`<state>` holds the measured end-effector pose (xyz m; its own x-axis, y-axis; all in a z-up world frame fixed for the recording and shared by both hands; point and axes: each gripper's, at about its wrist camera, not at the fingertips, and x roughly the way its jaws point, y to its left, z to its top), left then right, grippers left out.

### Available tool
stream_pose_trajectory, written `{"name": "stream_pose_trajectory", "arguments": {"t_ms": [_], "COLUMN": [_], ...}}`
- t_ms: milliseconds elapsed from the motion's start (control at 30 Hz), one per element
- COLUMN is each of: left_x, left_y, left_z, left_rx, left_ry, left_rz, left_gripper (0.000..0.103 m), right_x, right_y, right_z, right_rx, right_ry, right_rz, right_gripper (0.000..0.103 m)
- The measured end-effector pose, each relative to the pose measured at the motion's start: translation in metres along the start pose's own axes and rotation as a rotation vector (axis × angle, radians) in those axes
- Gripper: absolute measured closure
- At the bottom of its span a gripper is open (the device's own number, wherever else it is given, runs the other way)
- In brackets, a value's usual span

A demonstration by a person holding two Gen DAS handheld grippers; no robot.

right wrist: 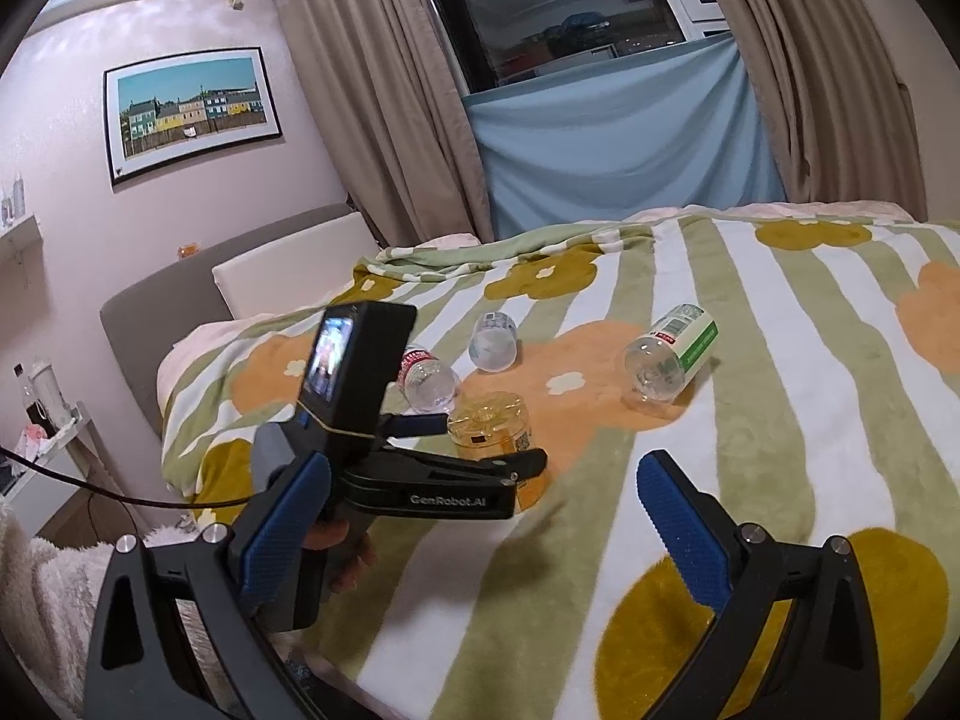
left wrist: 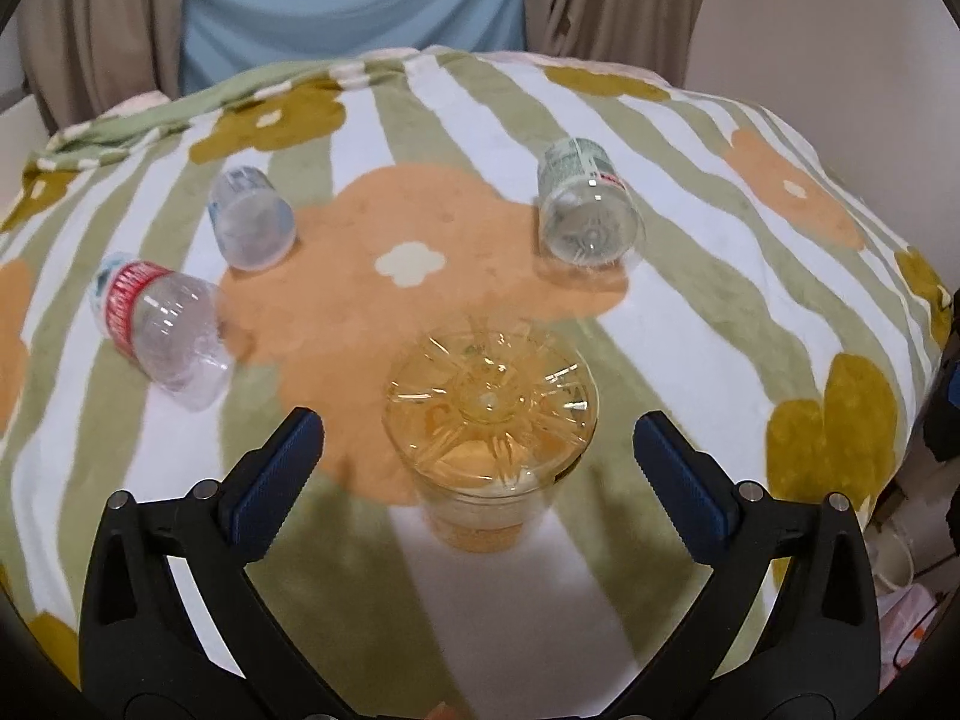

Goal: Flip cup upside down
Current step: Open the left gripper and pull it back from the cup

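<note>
A yellow see-through cup (left wrist: 489, 426) stands upside down on the striped flower blanket (left wrist: 690, 324), base up. My left gripper (left wrist: 477, 468) is open, its blue pads on either side of the cup with wide gaps, not touching it. In the right wrist view the same cup (right wrist: 492, 426) stands between the left gripper's fingers (right wrist: 528, 459). My right gripper (right wrist: 483, 516) is open and empty, hanging above the blanket's near part, well back from the cup.
Three clear cut-bottle cups lie on their sides on the blanket: a red-labelled one (left wrist: 159, 330) at left, a plain one (left wrist: 252, 219) behind it, a green-labelled one (left wrist: 585, 210) at right. Curtains (right wrist: 372, 90) and a window stand behind the bed.
</note>
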<state>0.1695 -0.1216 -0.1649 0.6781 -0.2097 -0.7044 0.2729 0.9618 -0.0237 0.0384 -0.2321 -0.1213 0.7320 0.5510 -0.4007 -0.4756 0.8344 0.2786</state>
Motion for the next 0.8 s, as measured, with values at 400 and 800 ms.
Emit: {"name": "stream_pose_trajectory", "arguments": {"t_ms": [400, 800], "left_x": [-0.113, -0.257], "left_y": [0.021, 0.051], "left_z": [0.032, 0.005], "left_rx": [-0.01, -0.107], "left_ry": [-0.188, -0.464], "left_rz": [-0.016, 0.187], "left_gripper": [0.0, 0.0], "right_x": [-0.022, -0.04], "right_y": [0.016, 0.067], "right_z": [0.039, 0.085], "right_rx": [-0.048, -0.106], "right_ry": [-0.083, -0.183], "right_rz": [-0.149, -0.441], "right_gripper": [0.001, 0.001]}}
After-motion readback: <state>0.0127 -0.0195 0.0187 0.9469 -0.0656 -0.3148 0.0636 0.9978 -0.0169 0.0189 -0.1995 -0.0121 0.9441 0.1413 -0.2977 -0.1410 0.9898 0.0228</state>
